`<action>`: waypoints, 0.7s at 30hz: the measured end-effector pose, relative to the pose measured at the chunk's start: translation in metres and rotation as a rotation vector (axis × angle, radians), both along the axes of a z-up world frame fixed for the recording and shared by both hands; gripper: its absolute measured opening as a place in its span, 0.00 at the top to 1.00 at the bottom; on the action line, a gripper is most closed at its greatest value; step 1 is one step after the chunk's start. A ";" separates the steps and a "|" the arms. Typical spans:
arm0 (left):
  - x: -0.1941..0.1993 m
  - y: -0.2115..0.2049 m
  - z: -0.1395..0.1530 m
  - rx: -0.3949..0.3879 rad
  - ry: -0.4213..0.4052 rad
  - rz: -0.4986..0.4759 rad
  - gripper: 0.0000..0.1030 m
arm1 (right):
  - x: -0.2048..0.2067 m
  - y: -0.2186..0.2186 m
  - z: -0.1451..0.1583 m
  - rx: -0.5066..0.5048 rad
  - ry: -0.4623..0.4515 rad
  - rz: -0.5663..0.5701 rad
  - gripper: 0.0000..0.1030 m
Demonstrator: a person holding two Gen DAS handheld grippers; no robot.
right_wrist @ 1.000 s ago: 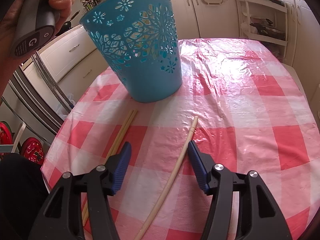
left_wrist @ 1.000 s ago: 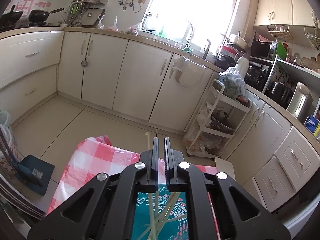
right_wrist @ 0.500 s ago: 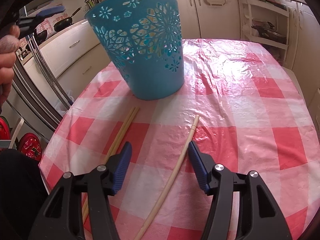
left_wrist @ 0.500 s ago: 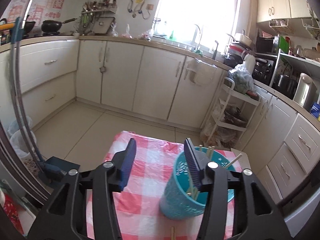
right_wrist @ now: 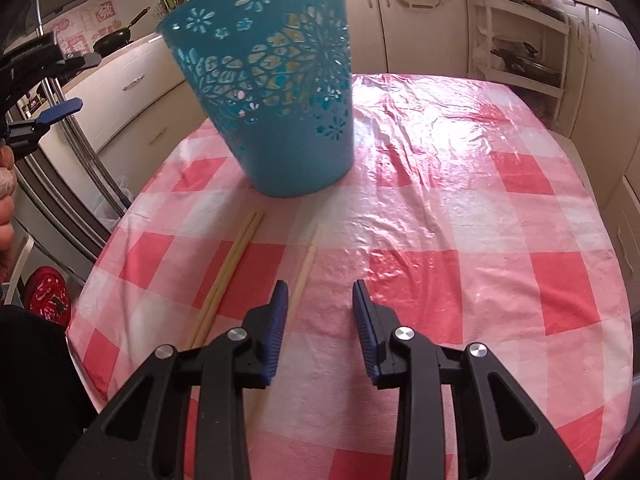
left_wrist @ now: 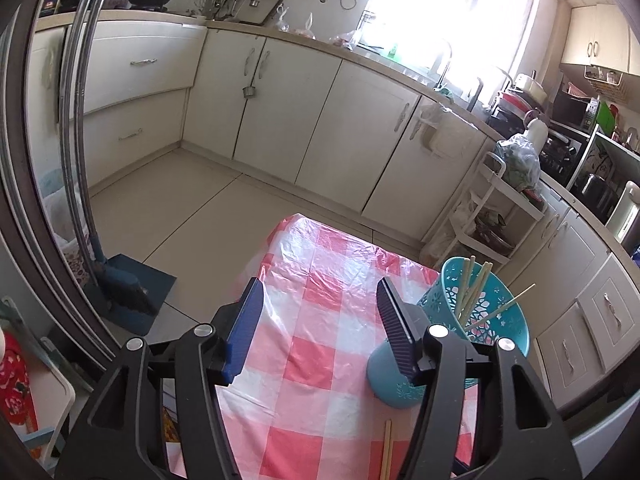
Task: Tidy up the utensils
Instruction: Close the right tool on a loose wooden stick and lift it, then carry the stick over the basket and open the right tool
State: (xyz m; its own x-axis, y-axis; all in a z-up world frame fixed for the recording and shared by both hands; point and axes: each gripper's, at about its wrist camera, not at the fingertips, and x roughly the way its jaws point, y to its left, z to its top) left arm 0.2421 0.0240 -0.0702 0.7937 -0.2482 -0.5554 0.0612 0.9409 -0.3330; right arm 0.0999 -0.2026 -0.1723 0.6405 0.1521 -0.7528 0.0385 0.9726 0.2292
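Note:
A teal cut-out basket [right_wrist: 276,92] stands on the red-and-white checked tablecloth [right_wrist: 460,216]; in the left wrist view the basket [left_wrist: 492,320] holds several chopsticks [left_wrist: 476,288]. A pair of chopsticks [right_wrist: 228,276] and a single chopstick [right_wrist: 304,268] lie on the cloth in front of the basket. My right gripper [right_wrist: 320,300] is open and empty, low over the cloth, just right of the single chopstick. My left gripper [left_wrist: 320,312] is open and empty, high above the table to the basket's left; it also shows in the right wrist view [right_wrist: 52,116].
The table's near-left edge [right_wrist: 100,272] drops to the floor. Kitchen cabinets [left_wrist: 320,120] ring the room. A white trolley [left_wrist: 492,216] stands beyond the table. A broom and dustpan [left_wrist: 120,280] lean at the left. One chopstick end [left_wrist: 386,448] lies near the left gripper's frame.
My left gripper opened over the basket, released chopsticks into it, and rose up and left. My right gripper shifted right and narrowed, so the single chopstick now lies left of its jaws.

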 end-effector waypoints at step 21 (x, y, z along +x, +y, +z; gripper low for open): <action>0.010 -0.021 -0.015 0.056 0.055 -0.039 0.45 | -0.026 -0.044 0.082 0.233 -0.179 0.014 0.94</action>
